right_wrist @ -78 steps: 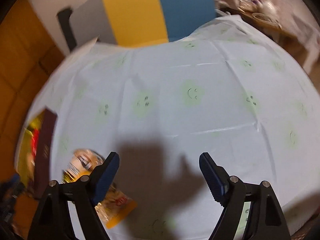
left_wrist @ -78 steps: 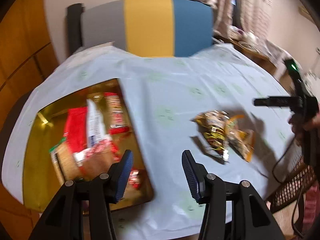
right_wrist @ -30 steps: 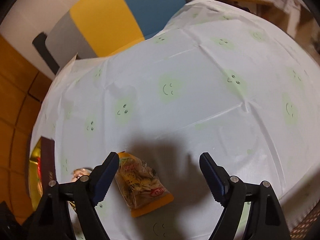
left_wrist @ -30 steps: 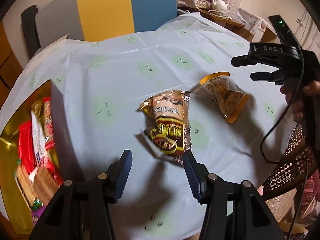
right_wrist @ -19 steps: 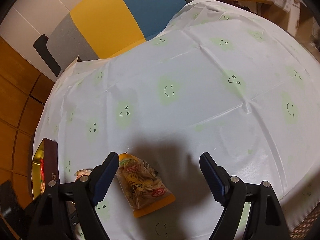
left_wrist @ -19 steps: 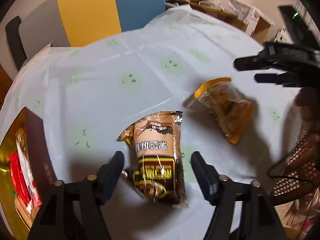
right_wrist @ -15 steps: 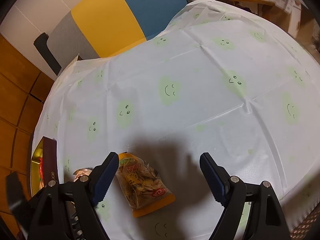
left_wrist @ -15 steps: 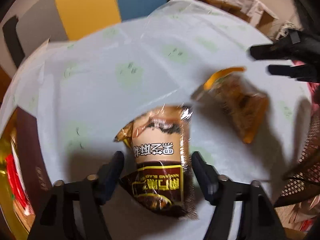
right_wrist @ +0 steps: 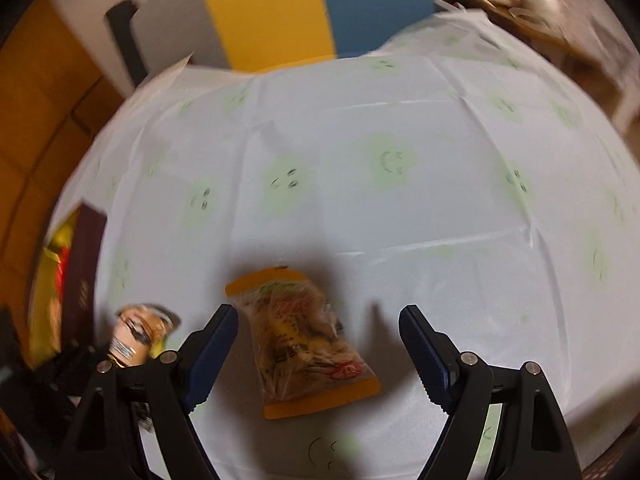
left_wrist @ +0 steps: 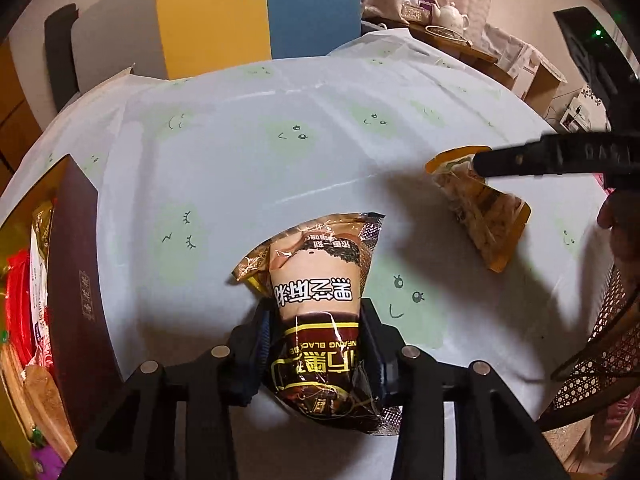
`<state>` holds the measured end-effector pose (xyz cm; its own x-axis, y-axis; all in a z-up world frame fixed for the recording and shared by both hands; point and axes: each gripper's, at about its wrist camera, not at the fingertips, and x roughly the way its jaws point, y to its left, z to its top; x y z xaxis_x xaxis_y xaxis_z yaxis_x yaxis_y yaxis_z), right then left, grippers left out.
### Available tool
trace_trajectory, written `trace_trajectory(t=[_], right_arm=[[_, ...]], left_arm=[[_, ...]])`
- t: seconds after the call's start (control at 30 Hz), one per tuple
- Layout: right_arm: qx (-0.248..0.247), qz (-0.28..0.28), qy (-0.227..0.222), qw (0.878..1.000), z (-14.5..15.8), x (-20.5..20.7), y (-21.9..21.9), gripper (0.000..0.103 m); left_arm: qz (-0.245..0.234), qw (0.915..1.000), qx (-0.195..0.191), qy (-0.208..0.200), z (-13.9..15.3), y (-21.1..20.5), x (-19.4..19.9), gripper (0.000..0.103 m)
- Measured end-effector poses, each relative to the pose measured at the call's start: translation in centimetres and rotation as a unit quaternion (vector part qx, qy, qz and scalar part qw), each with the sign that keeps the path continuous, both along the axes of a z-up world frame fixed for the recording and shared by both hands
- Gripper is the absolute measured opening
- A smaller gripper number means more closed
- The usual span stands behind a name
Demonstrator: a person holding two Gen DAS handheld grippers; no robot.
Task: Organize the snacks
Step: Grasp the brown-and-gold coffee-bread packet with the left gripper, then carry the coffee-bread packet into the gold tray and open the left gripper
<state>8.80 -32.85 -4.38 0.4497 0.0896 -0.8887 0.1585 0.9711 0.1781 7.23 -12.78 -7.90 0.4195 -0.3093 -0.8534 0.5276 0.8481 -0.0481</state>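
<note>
The left hand-held gripper (left_wrist: 318,344) has just closed its jaws onto the brown snack packet (left_wrist: 320,316), low in the frame on the surface (left_wrist: 320,140), ready for boxing. The right hand-held gripper (right_wrist: 318,338) hangs wide open, empty, over the orange packet (right_wrist: 304,340).

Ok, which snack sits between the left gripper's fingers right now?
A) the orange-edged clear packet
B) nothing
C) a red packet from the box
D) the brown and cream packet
D: the left gripper has just been closing and its pads press both sides of the brown and cream packet, while the orange-edged clear packet lies apart on the tablecloth.
</note>
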Motion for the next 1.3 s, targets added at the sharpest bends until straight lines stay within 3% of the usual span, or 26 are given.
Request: trace_trajectory(t=[0.23,0.37,0.4,0.43,0.53,0.87,1.3], right_arm=[[-0.027,0.065,0.031,0.997,-2.0,0.4,2.8,0.083],[-0.072,0.092,0.041,0.992,-2.8,0.4,4.4,0.082],[-0.086,0.102,0.048,0.99,-3.1,0.3,4.8,0.077],[-0.099,0.109,0.048,0.988,-3.2,0.1,5.2,0.063],[-0.116,0.132,0.037,0.984,-3.1,-0.4,6.2,0.059],[-0.077,0.124,0.055,0.988,-3.8,-0.3,5.6,0.062],[-0.118,0.144,0.042,0.982,-3.8,-1.4,7.1,0.061]], left_arm=[[0.004,0.9998,0.006,-0.018,-0.6,-0.7,-0.8,0.047],[0.006,0.9998,0.005,-0.02,-0.6,-0.7,-1.0,0.048],[0.005,0.9997,0.005,-0.021,-0.5,-0.6,-1.0,0.048],[0.005,0.9997,0.004,-0.022,-0.5,-0.6,-1.0,0.048],[0.007,0.9997,0.002,-0.021,-0.5,-0.4,-0.9,0.046],[0.014,0.9995,0.003,-0.03,-0.5,-0.1,-1.1,0.045],[0.014,0.9986,0.005,-0.05,-0.4,-0.1,-2.1,0.041]])
